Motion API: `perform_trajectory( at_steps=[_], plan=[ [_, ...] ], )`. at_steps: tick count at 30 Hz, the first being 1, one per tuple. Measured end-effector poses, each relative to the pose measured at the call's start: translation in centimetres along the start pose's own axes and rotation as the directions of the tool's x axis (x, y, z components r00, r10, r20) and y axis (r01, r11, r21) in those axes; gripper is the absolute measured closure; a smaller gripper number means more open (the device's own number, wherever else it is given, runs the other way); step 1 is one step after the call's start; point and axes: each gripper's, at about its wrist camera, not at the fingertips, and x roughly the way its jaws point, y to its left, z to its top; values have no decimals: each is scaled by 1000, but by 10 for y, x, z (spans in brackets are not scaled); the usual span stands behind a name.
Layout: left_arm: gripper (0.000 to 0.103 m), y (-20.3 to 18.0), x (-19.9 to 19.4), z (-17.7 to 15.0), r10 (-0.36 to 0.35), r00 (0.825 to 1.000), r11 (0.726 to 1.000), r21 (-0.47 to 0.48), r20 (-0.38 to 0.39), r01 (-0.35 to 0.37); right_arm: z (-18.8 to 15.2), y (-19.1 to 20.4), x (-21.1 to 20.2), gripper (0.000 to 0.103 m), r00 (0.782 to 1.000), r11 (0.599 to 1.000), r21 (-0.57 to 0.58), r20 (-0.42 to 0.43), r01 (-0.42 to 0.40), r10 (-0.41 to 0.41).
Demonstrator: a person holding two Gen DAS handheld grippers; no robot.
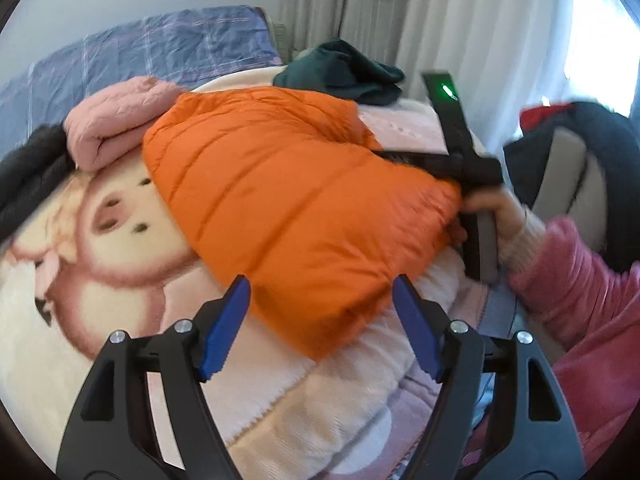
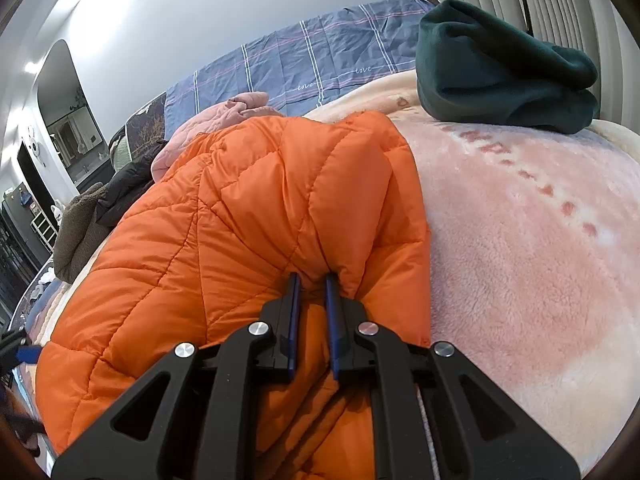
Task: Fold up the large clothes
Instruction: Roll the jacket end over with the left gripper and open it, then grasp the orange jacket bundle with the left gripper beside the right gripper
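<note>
An orange quilted puffer jacket (image 1: 288, 192) lies folded over on the pink plush blanket (image 1: 120, 240) on the bed. My left gripper (image 1: 322, 300) is open and empty, its blue pads just at the jacket's near edge. In the right wrist view the jacket (image 2: 224, 248) fills the middle. My right gripper (image 2: 313, 280) is shut on a fold of the jacket, the blue pads pinching fabric. The right gripper's body (image 1: 464, 160) and the hand holding it show at the jacket's right edge in the left wrist view.
A folded pink garment (image 1: 116, 128) and a dark fleece garment (image 1: 24, 176) lie at the left. A dark green garment (image 1: 348, 72) sits at the back, also in the right wrist view (image 2: 500, 76). A blue plaid sheet (image 2: 320, 60) covers the headboard side. Curtains (image 1: 420, 20) hang behind.
</note>
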Motion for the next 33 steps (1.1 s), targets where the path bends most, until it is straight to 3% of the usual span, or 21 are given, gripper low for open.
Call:
perform_trajectory(
  at_steps=[2, 4, 5, 8, 10, 11, 13, 16, 18, 21, 23, 25, 27, 30, 33],
  plan=[
    [18, -11, 11, -2, 85, 996, 995, 48, -11, -84, 0, 0, -1, 92, 1000, 1000, 0, 2, -1, 1],
    [18, -16, 31, -2, 222, 974, 974, 57, -38, -220, -1, 0, -1, 92, 1000, 1000, 1, 2, -1, 1],
    [17, -17, 43, -1, 297, 954, 954, 51, -51, -294, -1, 0, -1, 92, 1000, 1000, 0, 3, 1, -1],
    [17, -9, 41, -1, 348, 937, 936, -54, -15, -348, -1, -1, -1, 92, 1000, 1000, 1, 9, 5, -5],
    [17, -3, 34, -6, 376, 927, 925, -59, -1, -375, -1, -2, -1, 92, 1000, 1000, 5, 5, -2, 2],
    [17, 2, 31, -11, 411, 911, 910, -48, -10, -411, -2, -1, -1, 92, 1000, 1000, 0, 4, -3, 3],
    [17, 12, 28, -23, 409, 912, 909, -64, -43, -411, -2, 1, -1, 92, 1000, 1000, -12, 5, 0, 0],
    [17, 25, 22, -36, 363, 928, 917, -145, -80, -371, -1, -1, 0, 92, 1000, 1000, -9, 4, -5, 5],
    [19, 24, 13, -39, 348, 934, 924, -139, -77, -355, -1, -2, 0, 92, 1000, 1000, -3, 3, -8, 8],
    [28, 11, -9, -38, 294, 954, 951, -84, -60, -299, 0, -4, 0, 92, 1000, 1000, 1, 5, -12, 12],
    [36, 7, -28, -32, 223, 975, 971, -80, -26, -224, -1, -4, 0, 92, 1000, 1000, 0, 8, -12, 12],
    [37, 6, -42, -18, 193, 981, 978, -85, 22, -191, -1, -5, 0, 92, 1000, 1000, 0, 10, -13, 13],
    [37, 5, -46, 1, 204, 976, 977, -73, 78, -199, -2, -5, 0, 92, 1000, 1000, 1, 12, -16, 16],
    [37, 7, -29, 37, 226, 964, 974, -34, 139, -223, -2, -5, 0, 92, 1000, 1000, 2, 13, -16, 16],
    [39, 15, 1, 76, 190, 971, 982, -29, 146, -188, -3, -5, 0, 92, 1000, 1000, 4, 14, -18, 18]
  ],
)
